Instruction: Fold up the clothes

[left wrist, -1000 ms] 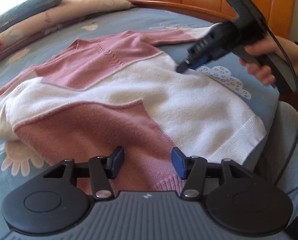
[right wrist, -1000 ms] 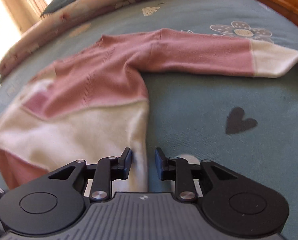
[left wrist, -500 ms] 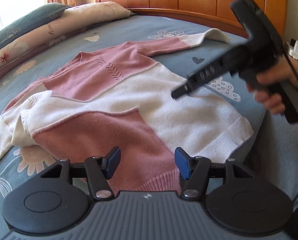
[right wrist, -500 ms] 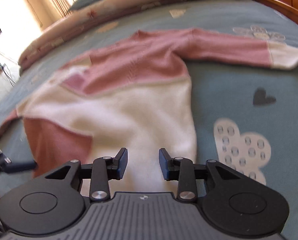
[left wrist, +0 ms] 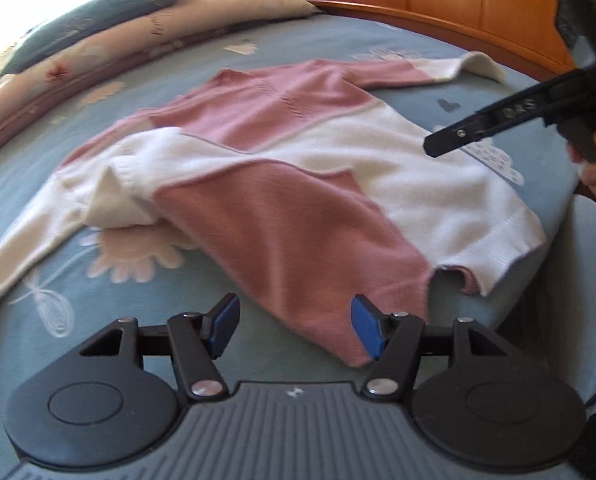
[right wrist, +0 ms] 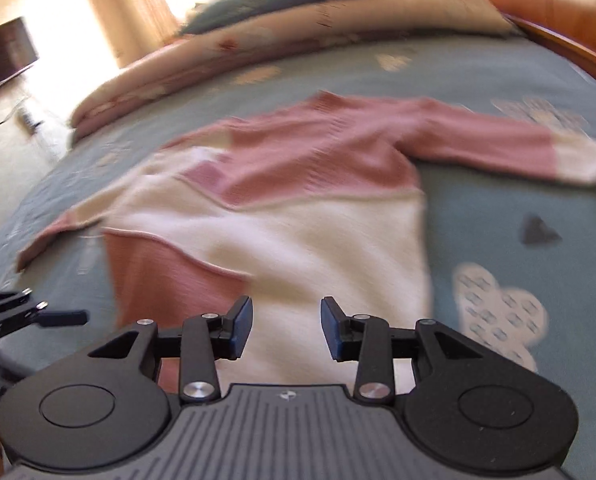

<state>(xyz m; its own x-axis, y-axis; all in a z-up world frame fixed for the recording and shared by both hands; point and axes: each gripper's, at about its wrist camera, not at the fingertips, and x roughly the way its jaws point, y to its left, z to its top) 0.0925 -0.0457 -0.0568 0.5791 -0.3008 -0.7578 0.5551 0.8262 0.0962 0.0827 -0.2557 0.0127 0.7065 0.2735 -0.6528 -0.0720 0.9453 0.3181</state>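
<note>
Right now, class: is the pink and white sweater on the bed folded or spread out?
Spread out, not folded: the sweater lies flat on the bedspread, its sleeves extended to either side.

Both handheld tools, the left gripper point(left wrist: 295, 328) and the right gripper point(right wrist: 286, 327), share one build: a ribbed grey housing with a small white emblem, two round black discs, black linkage arms pinned by silver screws, and blue-padded fingertips point(left wrist: 365, 326), while bare fingers wrap the right one's black handle.
</note>
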